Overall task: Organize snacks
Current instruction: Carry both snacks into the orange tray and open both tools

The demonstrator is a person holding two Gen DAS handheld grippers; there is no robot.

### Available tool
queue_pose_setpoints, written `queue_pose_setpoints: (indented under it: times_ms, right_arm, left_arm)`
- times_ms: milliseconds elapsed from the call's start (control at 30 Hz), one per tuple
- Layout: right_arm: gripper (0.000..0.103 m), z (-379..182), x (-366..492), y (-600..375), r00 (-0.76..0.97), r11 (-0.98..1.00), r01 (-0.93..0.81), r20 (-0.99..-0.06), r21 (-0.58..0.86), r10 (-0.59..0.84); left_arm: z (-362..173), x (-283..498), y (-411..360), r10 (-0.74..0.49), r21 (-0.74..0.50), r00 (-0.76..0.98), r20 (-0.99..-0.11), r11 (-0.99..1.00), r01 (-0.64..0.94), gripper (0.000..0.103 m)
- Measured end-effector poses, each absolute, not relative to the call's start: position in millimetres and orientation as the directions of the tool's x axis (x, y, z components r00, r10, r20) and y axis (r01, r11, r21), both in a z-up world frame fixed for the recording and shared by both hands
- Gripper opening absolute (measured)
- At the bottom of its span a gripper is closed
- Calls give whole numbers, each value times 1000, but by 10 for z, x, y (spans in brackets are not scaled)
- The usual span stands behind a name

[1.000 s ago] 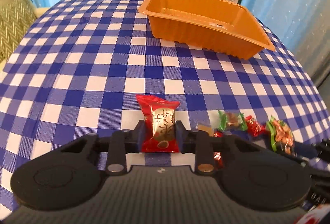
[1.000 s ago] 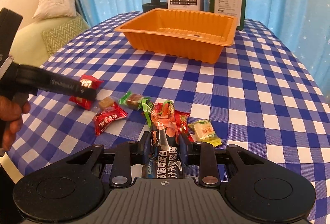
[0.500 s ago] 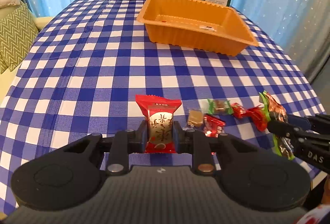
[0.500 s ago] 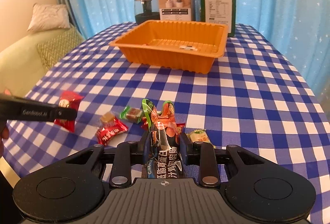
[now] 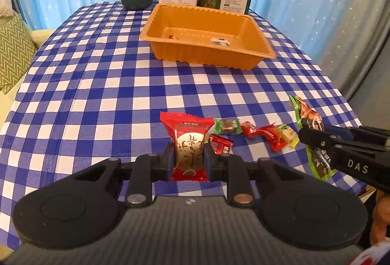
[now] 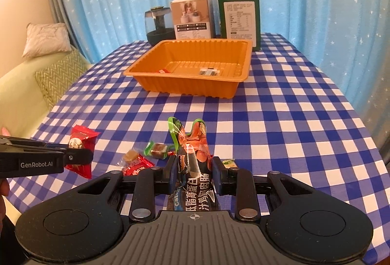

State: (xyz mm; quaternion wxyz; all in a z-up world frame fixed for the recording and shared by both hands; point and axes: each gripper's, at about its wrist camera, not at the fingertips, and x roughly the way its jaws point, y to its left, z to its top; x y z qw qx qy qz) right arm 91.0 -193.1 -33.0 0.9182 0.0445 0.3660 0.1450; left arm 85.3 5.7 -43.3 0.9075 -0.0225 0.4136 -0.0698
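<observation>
Tray (image 5: 253, 56) — glossy ribbed orange plastic; tablecloth (image 5: 102, 94) — matt woven cloth; snack wrappers (image 5: 248, 129) shiny foil.

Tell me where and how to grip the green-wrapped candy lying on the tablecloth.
Grip the green-wrapped candy across its blocky middle, coming down from above. It lies flat with twisted ends pointing sideways, and a red candy crowds its right end, so the near and far long sides are freest.

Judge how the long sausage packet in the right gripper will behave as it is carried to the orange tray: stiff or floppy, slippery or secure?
The sausage packet is probably floppy: its crinkled top splays above the right gripper. Its glossy film may be slippery, though the grip sits mid-length. It looks light, so it should drop easily into the orange tray.
</observation>
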Motion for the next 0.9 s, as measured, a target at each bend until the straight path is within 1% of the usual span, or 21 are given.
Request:
queue_pose_setpoints:
  times_ms: [567, 900]
  right_arm:
    - [30, -285, 947, -2019, 697, 958, -207, -657, 200, 288]
    - [30, -227, 1135, -2081, 706, 959, -198, -649, 203, 283]
  left_arm:
    - [-371, 881, -10, -165, -98, 648, -744, 986, 138, 21]
    - [-320, 1113, -71, -203, -124, 649, -733, 978, 166, 21]
